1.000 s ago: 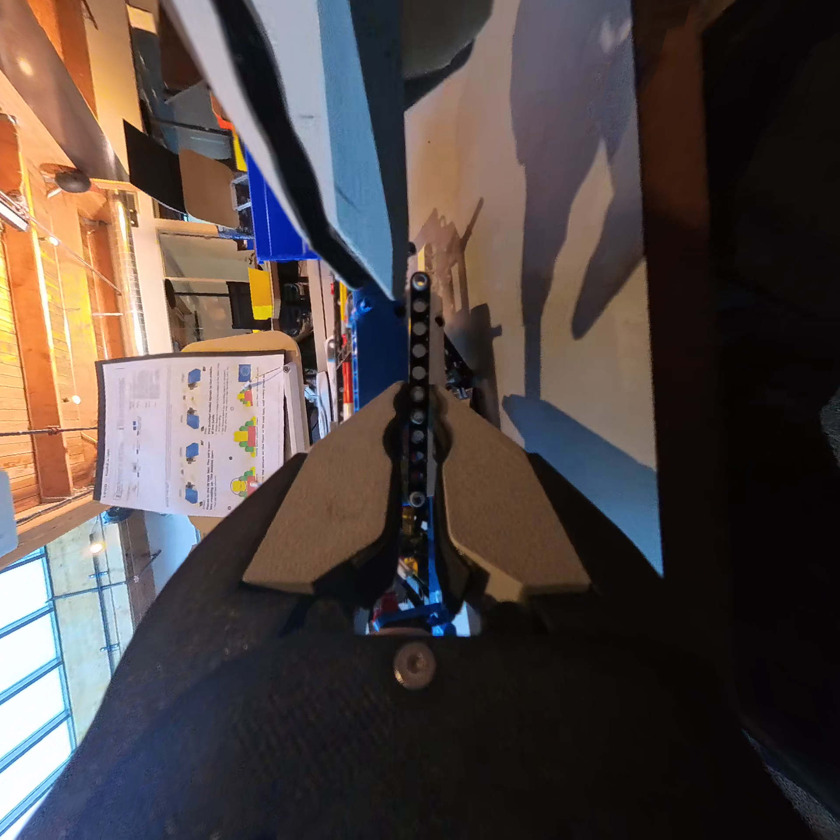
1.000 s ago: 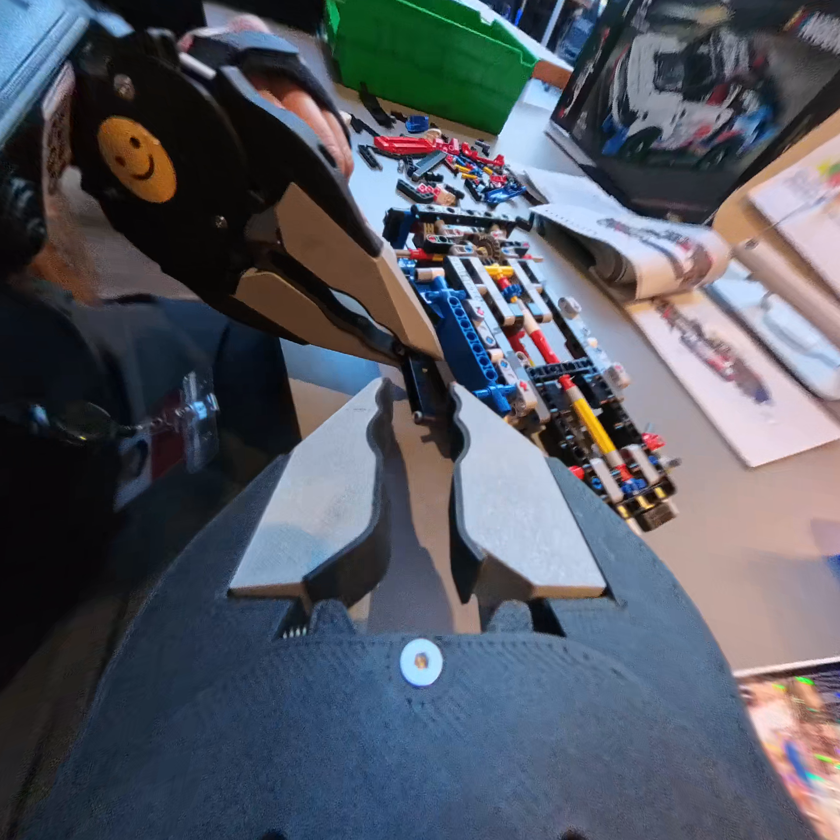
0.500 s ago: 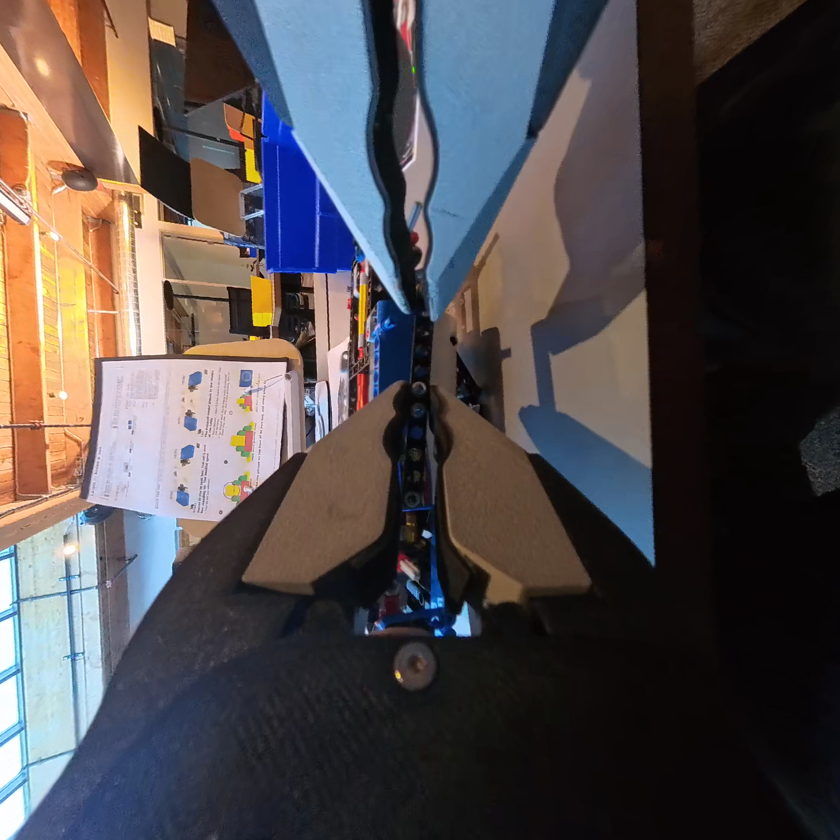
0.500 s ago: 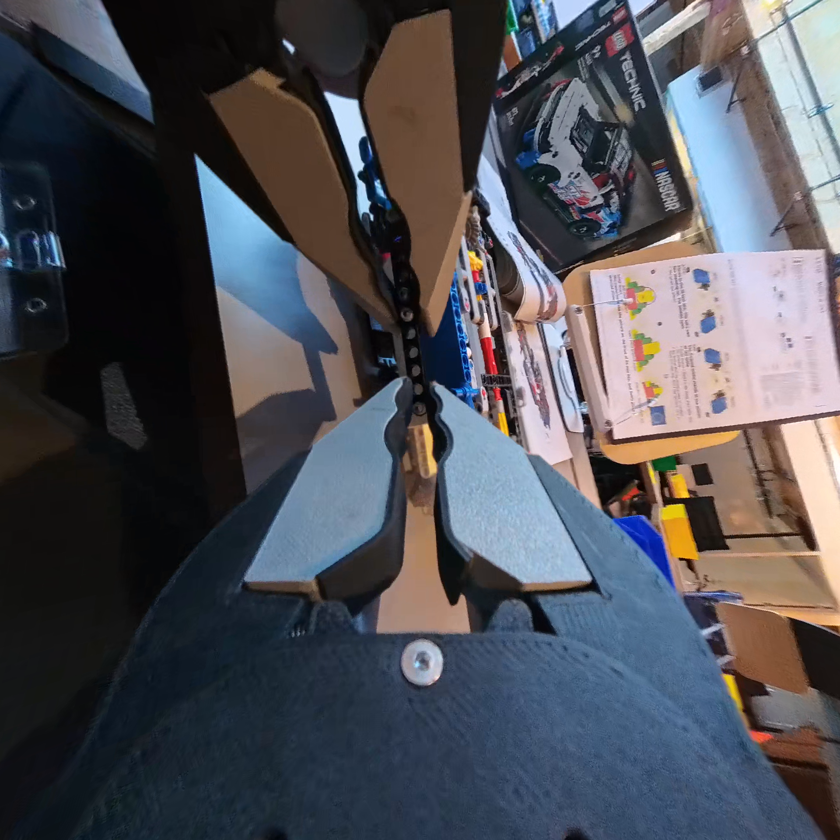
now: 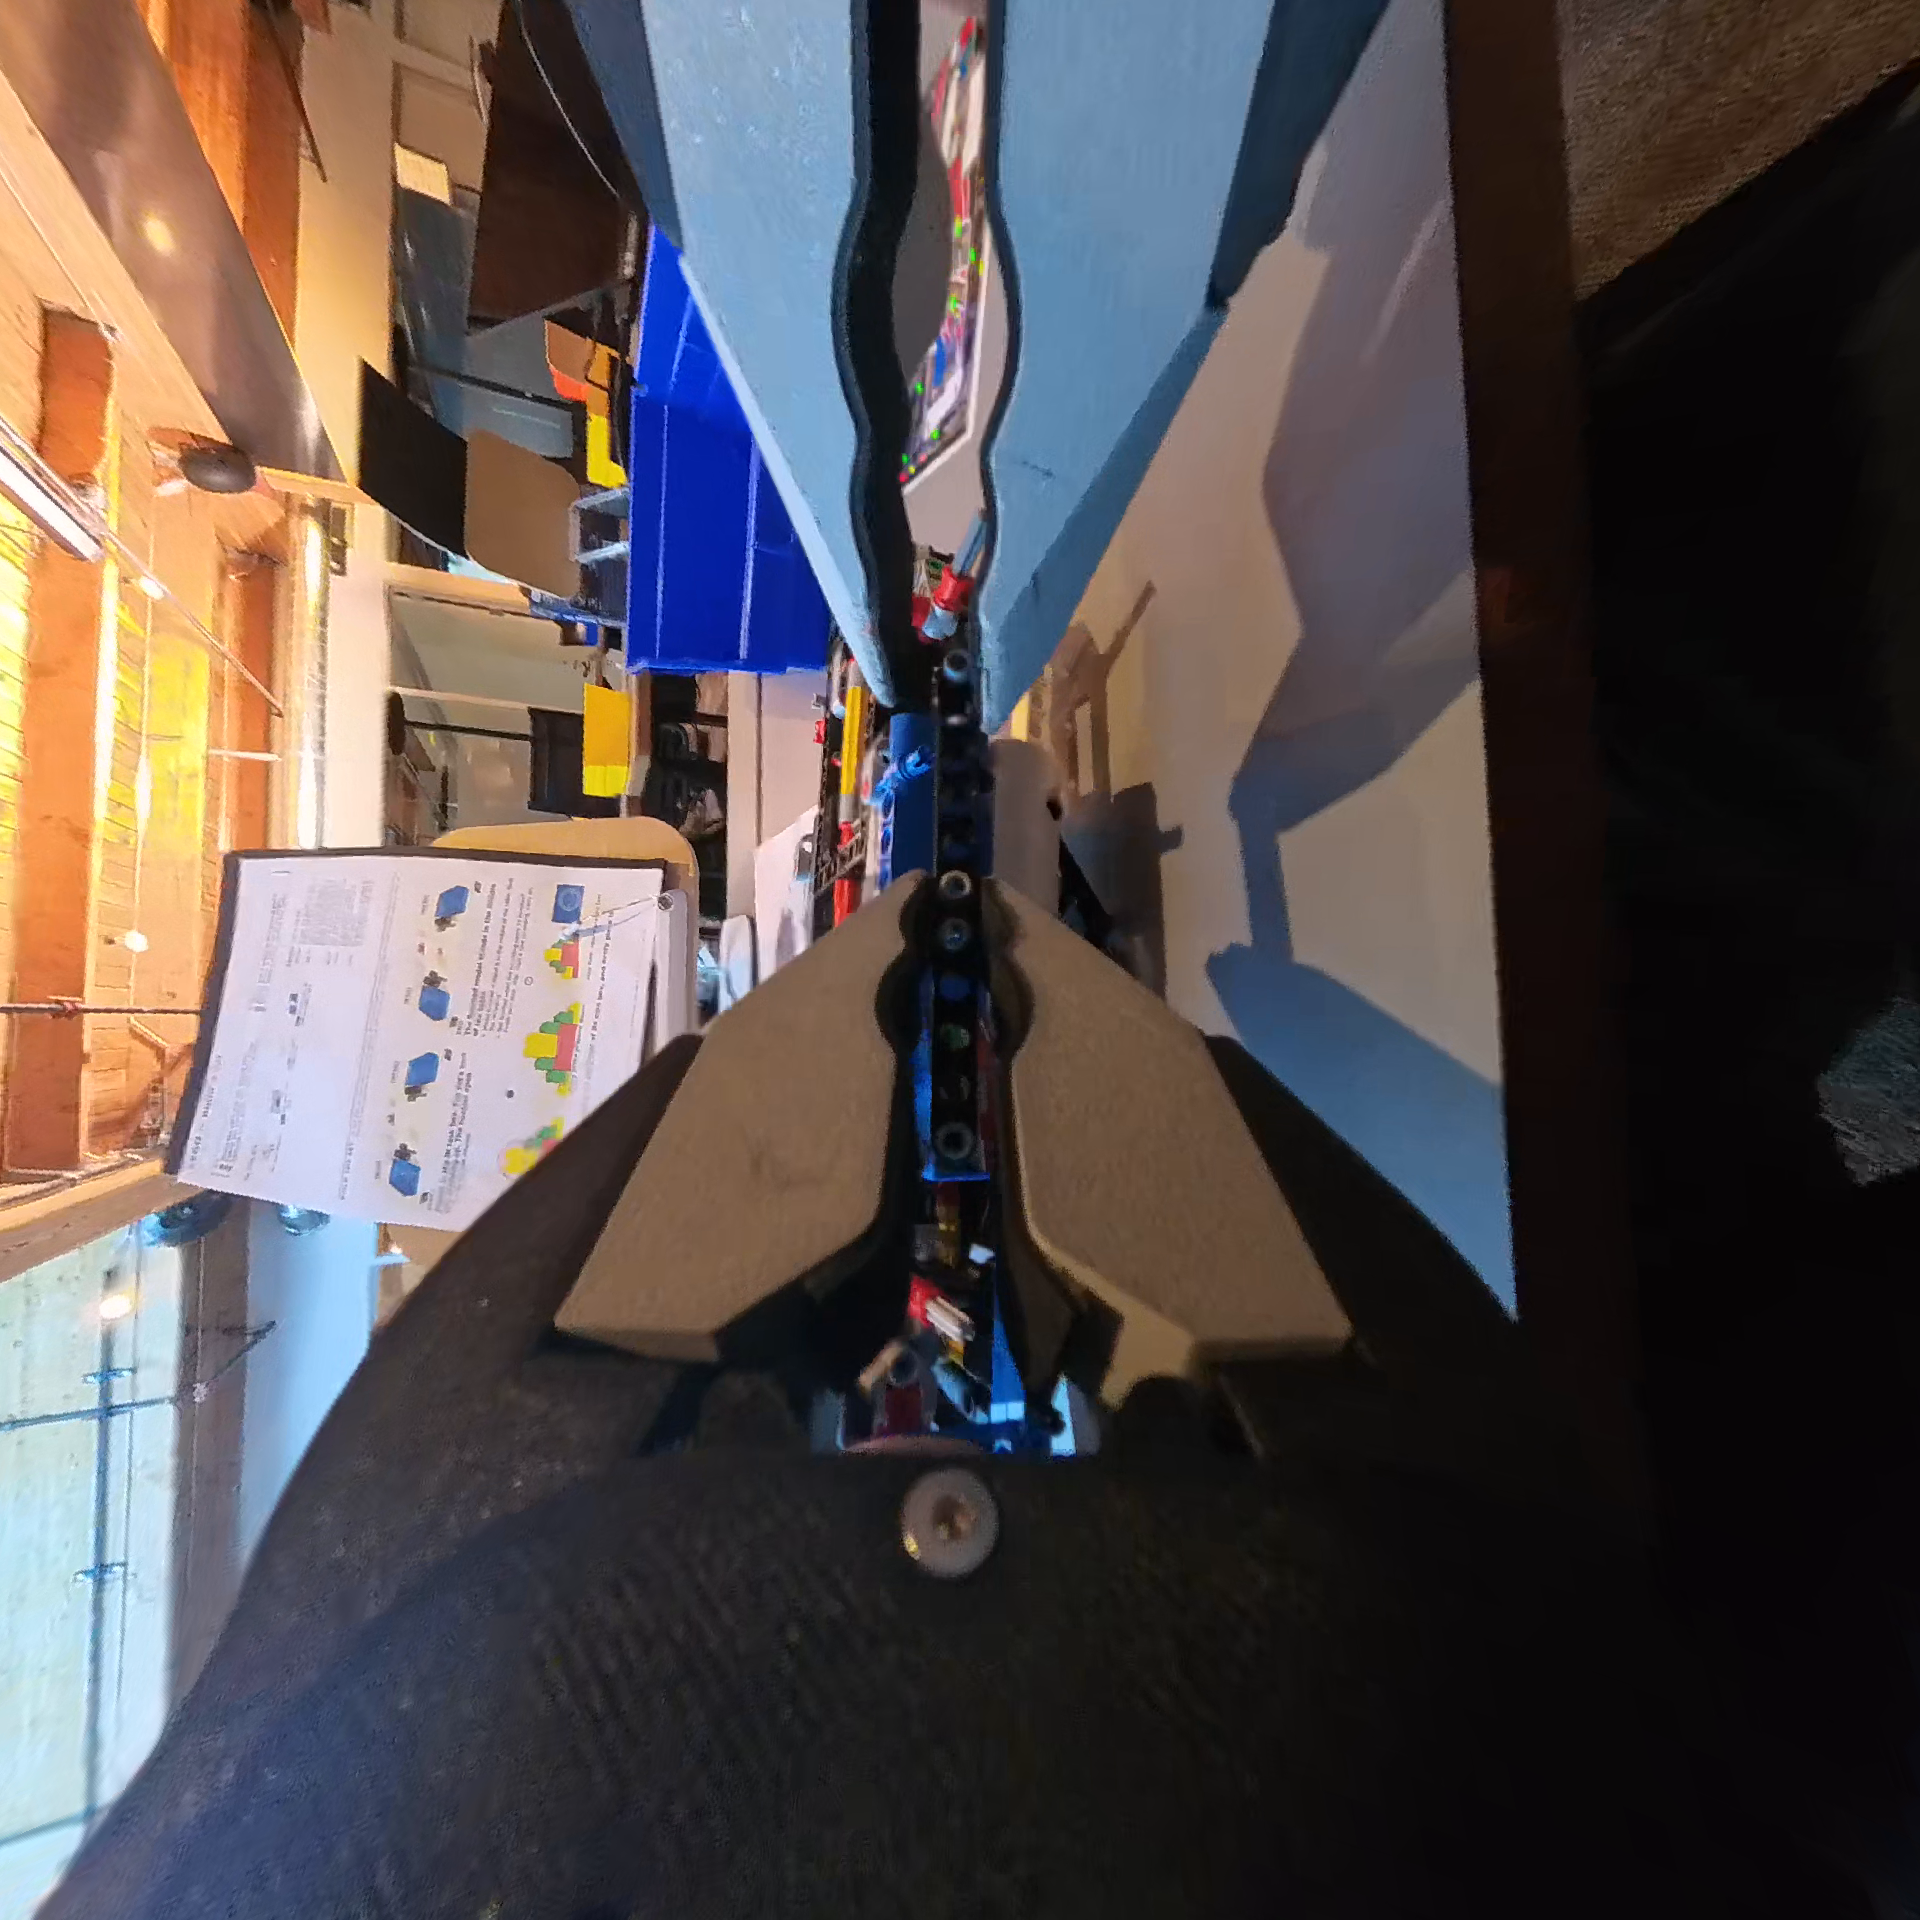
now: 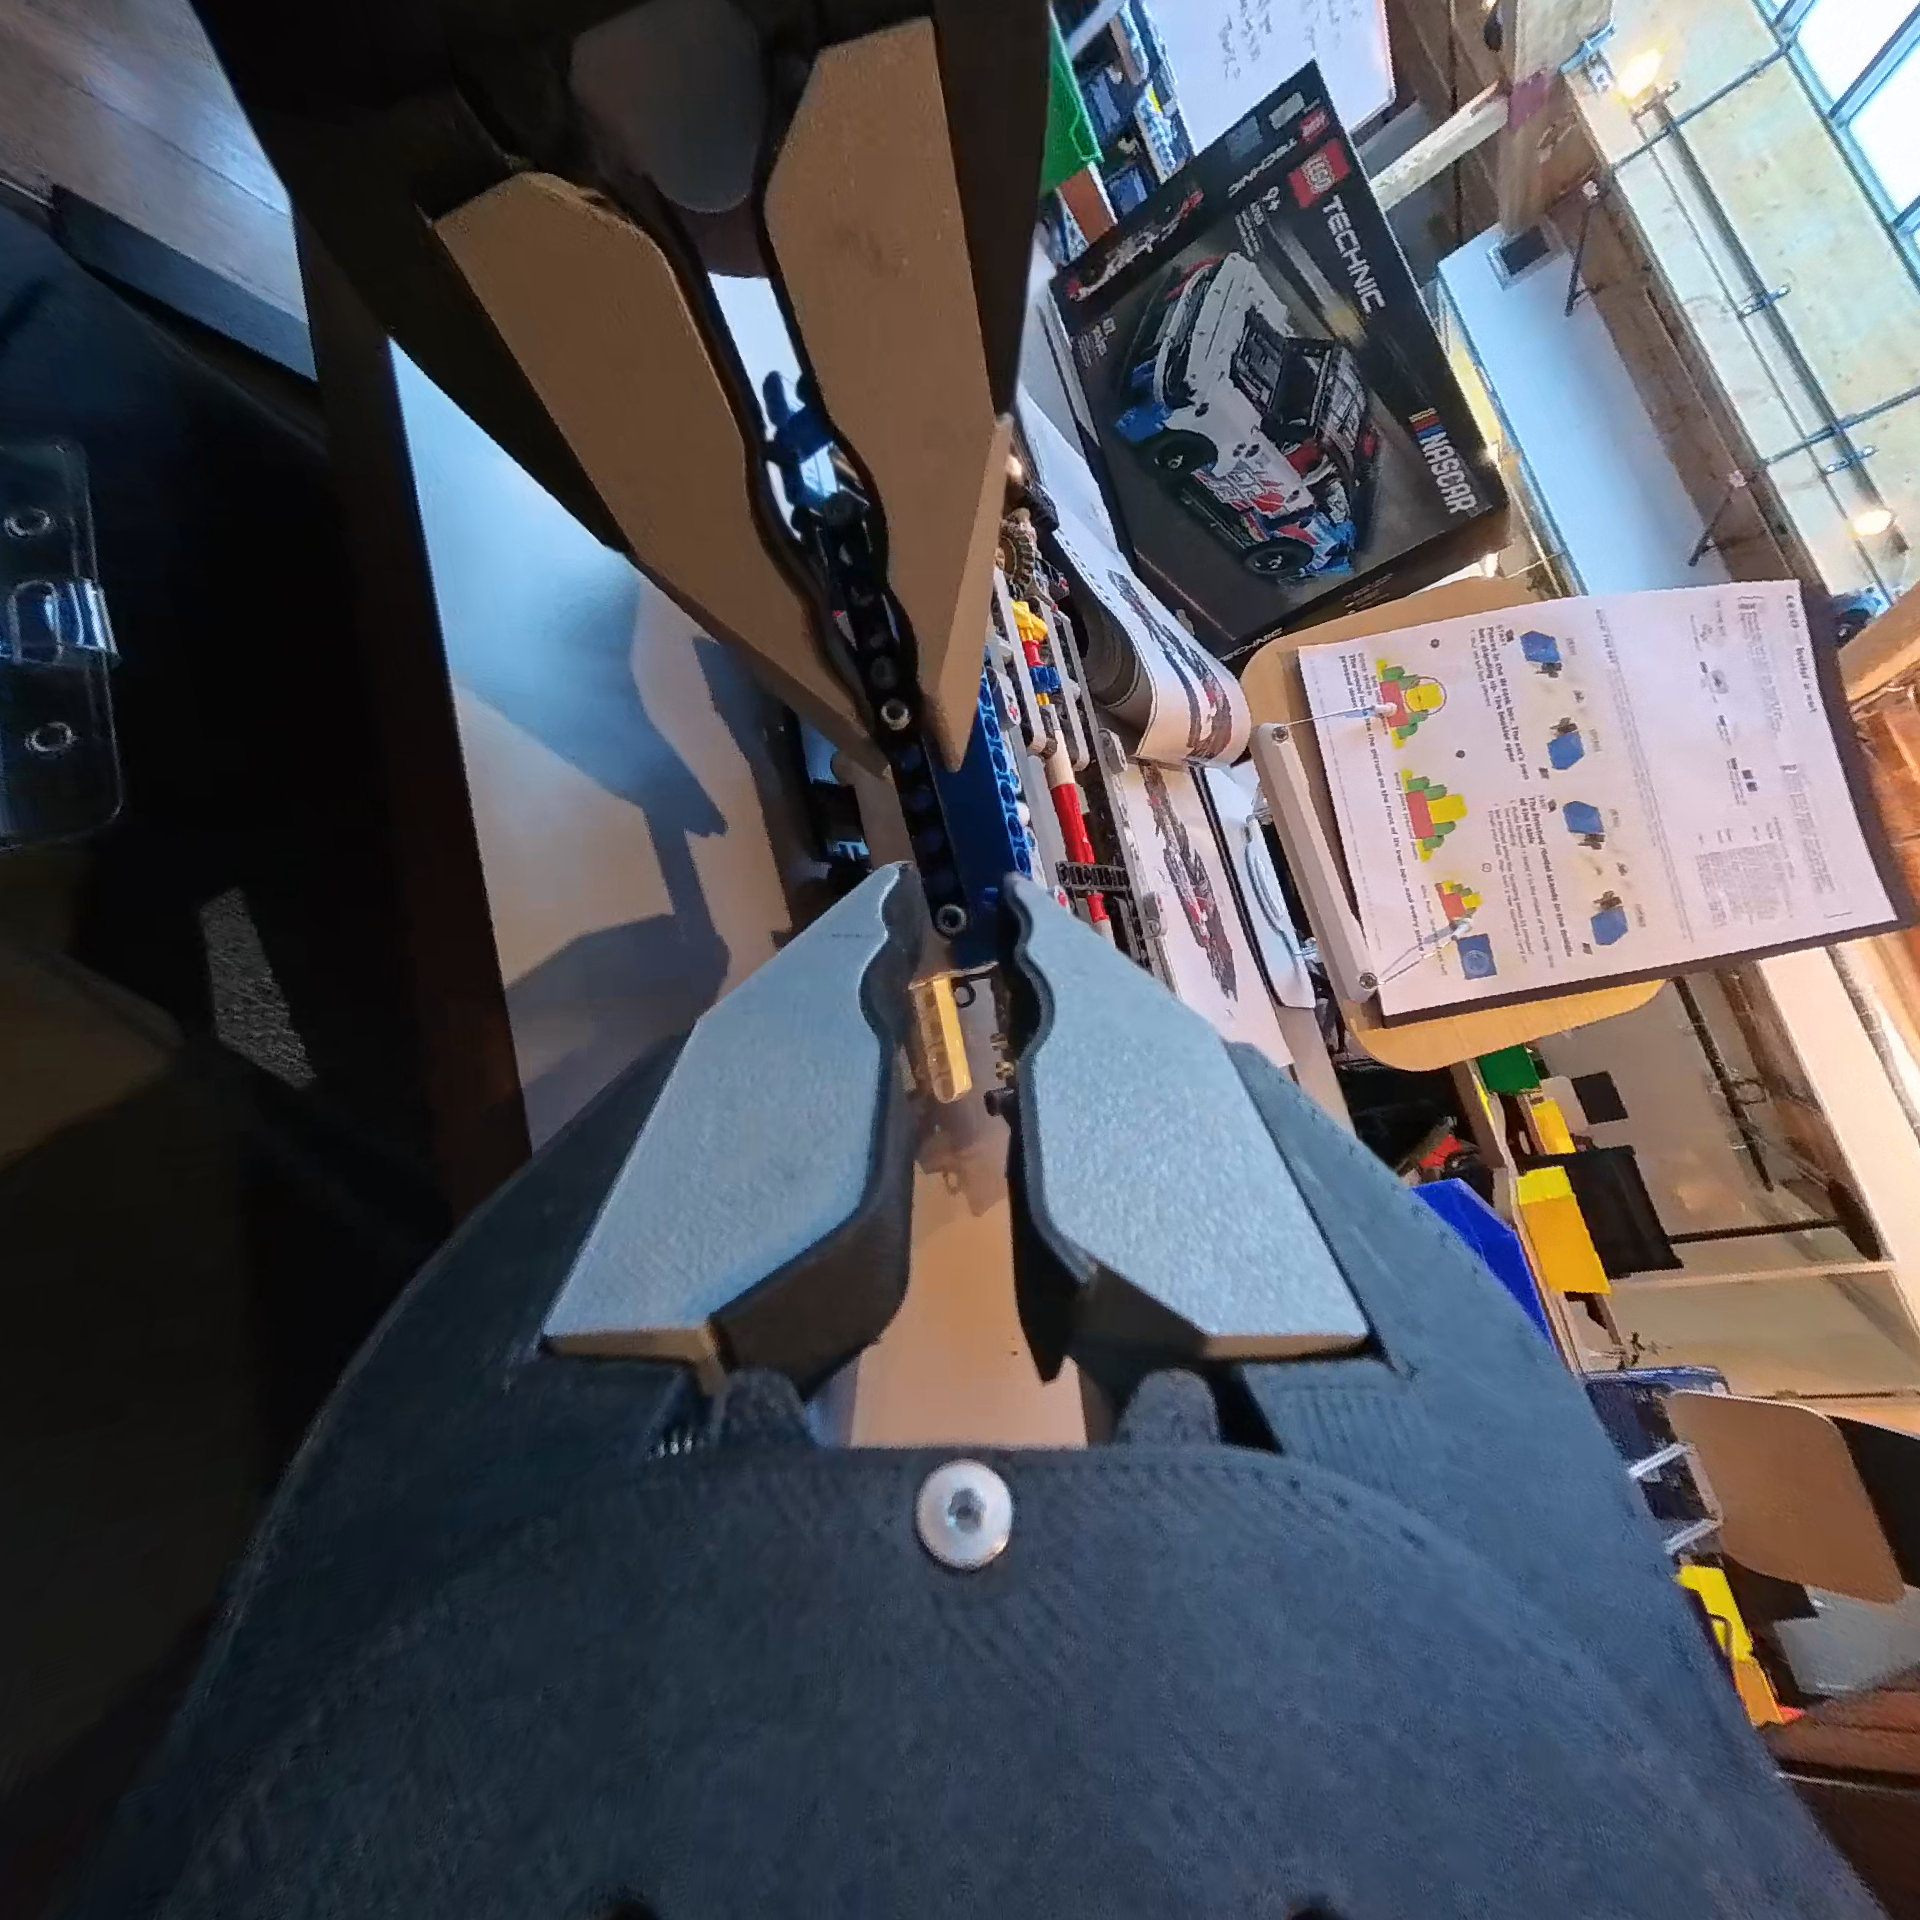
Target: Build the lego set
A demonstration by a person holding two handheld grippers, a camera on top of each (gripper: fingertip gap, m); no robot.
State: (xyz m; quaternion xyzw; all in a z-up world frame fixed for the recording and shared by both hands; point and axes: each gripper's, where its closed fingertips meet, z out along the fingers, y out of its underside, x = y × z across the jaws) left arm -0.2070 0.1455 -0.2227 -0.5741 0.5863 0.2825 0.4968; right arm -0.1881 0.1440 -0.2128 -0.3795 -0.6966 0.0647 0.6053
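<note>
A long black holed beam runs along the edge of the partly built Lego chassis, which has blue beams and a red and yellow axle. My left gripper, with tan fingers, is shut on the middle of this beam; it also shows from above in the right wrist view. My right gripper, with blue-grey fingers, is closed around the beam's end, tip to tip with the left one. It shows at the top of the left wrist view. Both grippers are rolled sideways.
The pale table has a dark edge beside the grippers. A Lego box and an open booklet lie behind the chassis. A printed sheet on a clipboard stand stands beyond, and a blue bin farther off. Only a small space, under 4 cm, lies between the two pairs of fingers.
A second ago my right gripper was open and level near the beam. It has rolled sideways and closed on the beam's end. My left gripper kept its hold and rolled too.
</note>
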